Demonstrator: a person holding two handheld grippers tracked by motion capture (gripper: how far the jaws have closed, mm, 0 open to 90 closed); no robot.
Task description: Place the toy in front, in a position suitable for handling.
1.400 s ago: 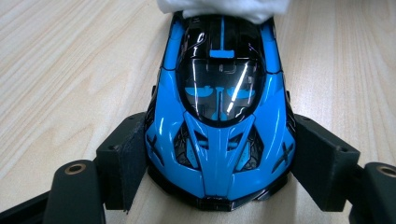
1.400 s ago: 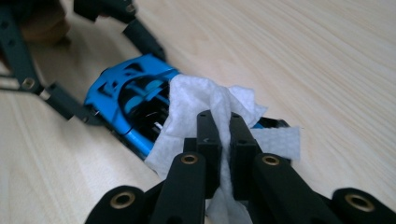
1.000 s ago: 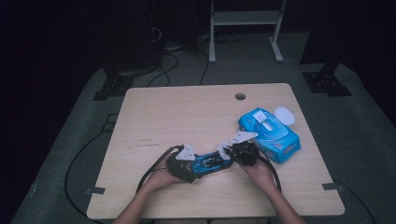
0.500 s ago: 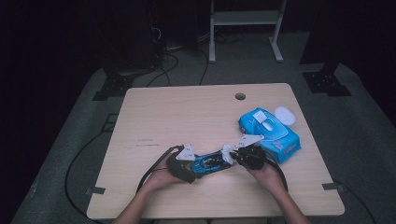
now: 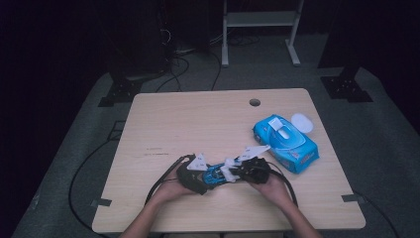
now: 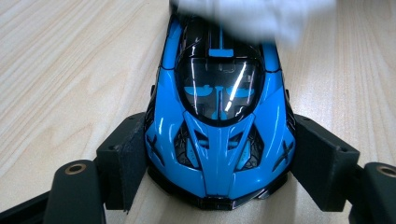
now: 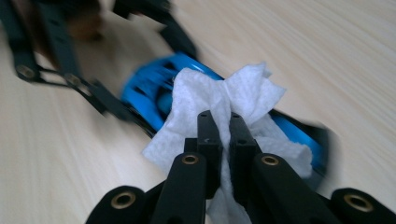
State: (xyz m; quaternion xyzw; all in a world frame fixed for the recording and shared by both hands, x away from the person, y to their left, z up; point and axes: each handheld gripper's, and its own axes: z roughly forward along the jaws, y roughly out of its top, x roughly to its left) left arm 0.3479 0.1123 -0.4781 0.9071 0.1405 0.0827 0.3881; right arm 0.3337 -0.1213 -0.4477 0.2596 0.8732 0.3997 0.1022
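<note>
One crumpled white wipe (image 7: 219,100) rests on the glossy blue toy car (image 6: 219,126).

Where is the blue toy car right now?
In the high view, the car lies near the table's front edge, held by the left gripper, left of the wipes pack.

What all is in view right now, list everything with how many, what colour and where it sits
toy car: one, blue and black, near edge of the table, clamped between the left gripper's pads
wipe: one, white, on the car, pinched in the right gripper
wipes pack: one, blue, lid flipped open, table's right side
table: one, light wood
metal stand: one, white, on the floor behind the table
left gripper: one, black, shut on the car
right gripper: one, black, shut on the wipe
hands: two, at the near edge
</note>
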